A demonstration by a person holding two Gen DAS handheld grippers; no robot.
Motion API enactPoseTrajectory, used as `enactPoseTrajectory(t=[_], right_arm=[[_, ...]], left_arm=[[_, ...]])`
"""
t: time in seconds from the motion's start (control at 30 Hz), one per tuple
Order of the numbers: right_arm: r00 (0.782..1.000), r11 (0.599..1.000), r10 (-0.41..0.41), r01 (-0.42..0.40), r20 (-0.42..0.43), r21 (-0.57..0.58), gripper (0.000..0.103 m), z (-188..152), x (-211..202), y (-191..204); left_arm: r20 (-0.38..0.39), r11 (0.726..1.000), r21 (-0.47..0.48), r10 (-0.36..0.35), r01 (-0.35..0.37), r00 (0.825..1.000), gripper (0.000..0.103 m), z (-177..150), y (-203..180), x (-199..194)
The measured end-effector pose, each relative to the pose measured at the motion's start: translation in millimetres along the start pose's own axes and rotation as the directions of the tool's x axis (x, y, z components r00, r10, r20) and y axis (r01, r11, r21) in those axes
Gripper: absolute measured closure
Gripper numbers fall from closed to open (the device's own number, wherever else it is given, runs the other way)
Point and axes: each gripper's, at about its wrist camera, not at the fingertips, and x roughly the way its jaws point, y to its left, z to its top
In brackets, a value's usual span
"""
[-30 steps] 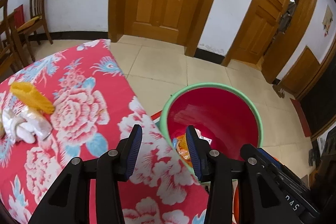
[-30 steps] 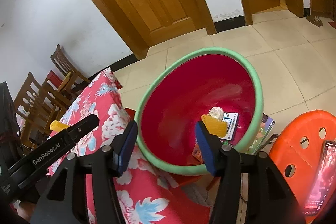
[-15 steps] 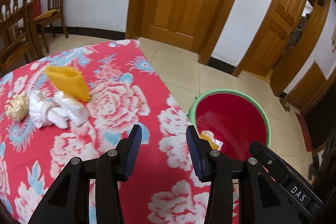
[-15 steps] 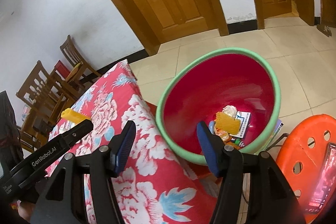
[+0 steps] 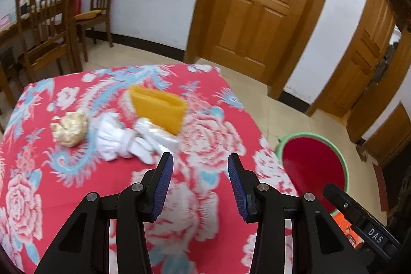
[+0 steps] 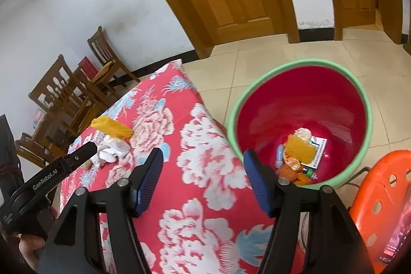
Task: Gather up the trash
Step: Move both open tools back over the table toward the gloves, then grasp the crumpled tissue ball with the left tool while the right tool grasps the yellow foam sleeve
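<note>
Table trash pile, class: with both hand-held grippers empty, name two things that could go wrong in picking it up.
1. The yellow foam piece leans on the white wrappers; grabbing one may drag the other along.
2. The crumpled beige ball looks light and round, so it may roll away across the tablecloth.
</note>
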Motion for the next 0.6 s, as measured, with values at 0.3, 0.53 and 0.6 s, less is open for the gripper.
enactPoseTrajectory(t=[0.3, 0.53, 0.6], right_arm=[[0.999, 0.995, 0.03, -0.033, -0.036, -0.094, 0.036, 3.1, 18.1, 44.2], [0.996, 0.985, 0.061, -0.071, -0.066, -0.157, 0.036, 6.4, 34.1, 81.6], [0.995, 0.982, 0.066, -0.078, -0.073, -0.172, 0.034, 8.9, 39.8, 92.8]], left_arm=[[0.031, 0.994, -0.071, 0.085, -0.083, 0.996, 0.056, 7.7, 56.8, -10.2], [0.045, 0.981, -0.121, 0.16, -0.154, 0.986, 0.052, 12.9, 99.2, -14.6], [0.044, 0.977, -0.133, 0.174, -0.166, 0.984, 0.051, 14.4, 108.8, -13.4]])
